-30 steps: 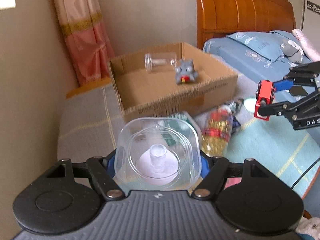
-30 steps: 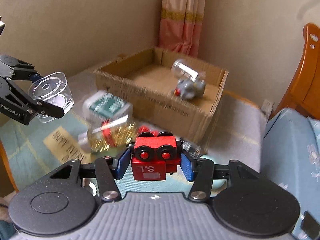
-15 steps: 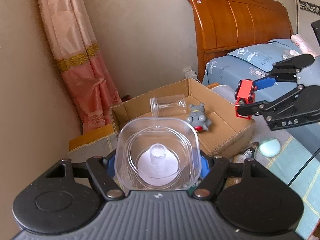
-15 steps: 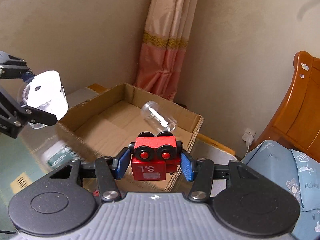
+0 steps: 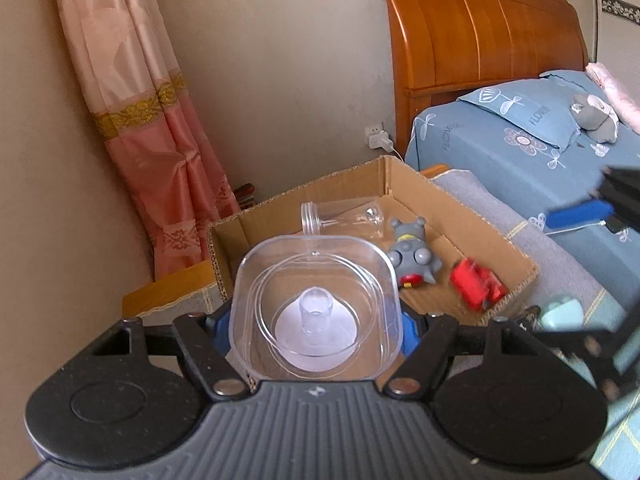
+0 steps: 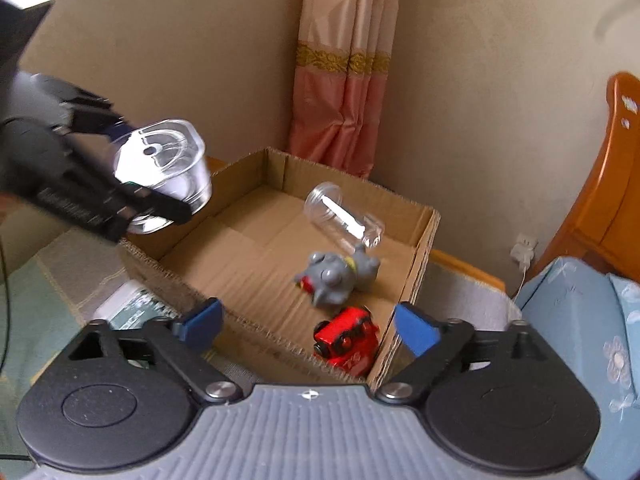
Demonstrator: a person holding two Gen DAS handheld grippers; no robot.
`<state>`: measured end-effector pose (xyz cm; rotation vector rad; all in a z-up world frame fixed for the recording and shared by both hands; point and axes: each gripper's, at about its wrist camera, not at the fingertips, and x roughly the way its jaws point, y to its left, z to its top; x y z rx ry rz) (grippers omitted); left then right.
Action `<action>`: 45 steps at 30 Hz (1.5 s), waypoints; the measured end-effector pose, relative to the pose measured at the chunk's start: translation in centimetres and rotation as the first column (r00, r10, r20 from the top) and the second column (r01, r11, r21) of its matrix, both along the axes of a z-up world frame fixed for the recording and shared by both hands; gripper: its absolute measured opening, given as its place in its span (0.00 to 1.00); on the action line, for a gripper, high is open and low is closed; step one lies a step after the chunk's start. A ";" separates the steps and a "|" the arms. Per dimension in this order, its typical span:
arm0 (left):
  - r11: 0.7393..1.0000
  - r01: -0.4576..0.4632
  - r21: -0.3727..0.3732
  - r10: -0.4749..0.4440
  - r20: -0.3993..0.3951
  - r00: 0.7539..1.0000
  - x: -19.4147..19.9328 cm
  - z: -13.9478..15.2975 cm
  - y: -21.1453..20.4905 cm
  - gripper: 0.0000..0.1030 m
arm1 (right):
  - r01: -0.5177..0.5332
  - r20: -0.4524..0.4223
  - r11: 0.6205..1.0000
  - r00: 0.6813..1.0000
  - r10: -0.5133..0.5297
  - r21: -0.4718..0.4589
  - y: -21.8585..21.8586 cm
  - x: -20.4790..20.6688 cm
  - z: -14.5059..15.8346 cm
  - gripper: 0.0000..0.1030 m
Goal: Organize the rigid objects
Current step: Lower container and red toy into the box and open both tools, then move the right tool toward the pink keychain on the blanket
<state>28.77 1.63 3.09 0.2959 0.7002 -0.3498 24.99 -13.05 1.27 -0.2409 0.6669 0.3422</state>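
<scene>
My left gripper [image 5: 316,322] is shut on a clear plastic container [image 5: 316,308], held above the near left edge of the cardboard box [image 5: 520,258]; it also shows in the right wrist view [image 6: 164,168]. My right gripper [image 6: 308,326] is open and empty over the box's near wall [image 6: 280,344]. A red toy train [image 6: 347,338] lies in the box's near right corner; it also shows in the left wrist view [image 5: 476,284]. A grey toy figure [image 6: 336,276] and a clear jar [image 6: 342,218] lie in the box too.
The box sits on a grey blanket [image 5: 560,256] beside a blue bed [image 5: 520,152] with a wooden headboard [image 5: 480,28]. A pink curtain [image 6: 340,64] hangs behind. A green-labelled box [image 6: 132,308] lies left of the carton. A pale green object [image 5: 562,312] lies by the carton's right corner.
My right gripper opened and let go of the red train, which now lies in the box. My left gripper with the clear container moved closer over the box.
</scene>
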 end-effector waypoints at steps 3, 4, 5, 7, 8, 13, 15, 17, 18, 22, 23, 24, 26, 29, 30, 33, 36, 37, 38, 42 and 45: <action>1.000 -0.010 -0.012 0.010 -0.023 1.000 1.5 0.0 0.0 0.71 | 0.016 0.001 0.999 1.000 -0.016 0.035 -0.2 -1.4 -0.1 1.00; 1.000 -0.013 -0.014 0.013 -0.030 0.999 2.0 -0.1 0.0 0.71 | 0.023 -0.001 0.999 1.000 -0.023 0.045 -0.3 -1.8 0.0 1.00; 1.000 -0.020 -0.015 0.019 -0.035 0.999 2.5 -0.1 0.0 0.71 | 0.033 -0.004 0.998 0.999 -0.033 0.051 -0.4 -2.2 -0.1 1.00; 1.000 -0.027 -0.008 0.026 -0.044 0.999 3.4 -0.1 -0.2 0.71 | 0.063 0.006 0.997 0.998 -0.063 0.049 -0.4 -3.0 -0.2 1.00; 1.000 -0.030 -0.003 0.030 -0.049 0.998 4.1 -0.2 -0.3 0.71 | 0.078 0.008 0.996 0.997 -0.079 0.043 -0.4 -3.4 -0.3 1.00; 0.998 -0.060 0.010 0.060 -0.067 0.996 6.8 -0.4 -0.5 0.71 | 0.124 0.007 0.991 0.992 -0.125 0.057 -0.9 -4.8 -0.5 1.00; 0.997 -0.070 0.008 0.071 -0.081 0.994 7.8 -0.7 -0.4 0.71 | 0.131 0.003 0.989 0.991 -0.132 0.075 -1.2 -5.1 -0.5 1.00; 0.996 -0.086 0.010 0.087 -0.090 0.992 8.7 -1.1 -0.5 0.71 | 0.143 0.004 0.988 0.990 -0.144 0.065 -1.4 -5.1 -0.5 1.00; 0.996 -0.093 0.012 0.094 -0.090 0.992 9.1 -1.3 -0.5 0.72 | 0.152 0.005 0.987 0.988 -0.152 0.056 -1.5 -5.1 -0.5 1.00; 0.991 -0.131 0.006 0.131 -0.060 0.990 9.7 -1.8 -0.3 0.93 | 0.176 0.003 0.983 0.984 -0.177 0.060 -1.9 -5.4 -0.4 1.00; 0.991 -0.135 0.003 0.135 -0.059 0.989 9.6 -1.8 -0.2 0.93 | 0.182 0.001 0.981 0.983 -0.183 0.066 -2.0 -5.5 -0.4 1.00; 0.991 -0.132 0.000 0.132 -0.062 0.989 9.5 -1.7 -0.1 0.93 | 0.187 0.000 0.980 0.982 -0.188 0.072 -2.1 -5.7 -0.4 1.00; 0.992 -0.123 -0.005 0.123 -0.065 0.990 8.9 -1.5 0.0 0.93 | 0.198 -0.008 0.976 0.980 -0.198 0.084 -2.2 -6.0 -0.6 1.00; 0.994 -0.111 0.015 0.112 -0.056 0.992 7.7 -1.1 0.0 0.94 | 0.211 -0.031 0.972 0.977 -0.209 0.107 -2.4 -6.6 -1.1 1.00; 0.994 -0.108 0.024 0.109 -0.052 0.993 7.3 -1.0 0.1 0.95 | 0.216 -0.038 0.970 0.976 -0.213 0.112 -2.4 -6.7 -1.3 1.00; 0.995 -0.096 0.038 0.097 -0.039 0.994 5.8 -0.4 0.1 0.95 | 0.234 -0.059 0.963 0.972 -0.228 0.134 -2.4 -7.4 -1.8 1.00; 0.996 -0.086 0.026 0.087 -0.035 0.996 4.3 0.1 0.4 0.95 | 0.246 -0.074 0.958 0.969 -0.237 0.147 -2.2 -8.1 -2.1 1.00; 0.996 -0.086 0.023 0.087 -0.034 0.996 3.7 0.2 0.5 0.95 | 0.246 -0.077 0.958 0.968 -0.237 0.148 -2.1 -8.4 -2.2 1.00; 0.996 -0.087 0.020 0.087 -0.029 0.996 3.1 0.2 0.6 0.95 | 0.246 -0.077 0.958 0.968 -0.237 0.145 -2.0 -8.8 -2.3 1.00; 0.997 -0.075 0.013 0.075 -0.010 0.997 0.4 0.4 0.5 0.95 | 0.255 -0.078 0.960 0.966 -0.247 0.119 -1.4 -10.2 -3.1 1.00; 0.998 -0.065 0.011 0.065 -0.015 0.998 -1.6 0.5 0.3 0.95 | 0.260 -0.091 0.958 0.964 -0.250 0.123 -1.3 -11.2 -3.7 1.00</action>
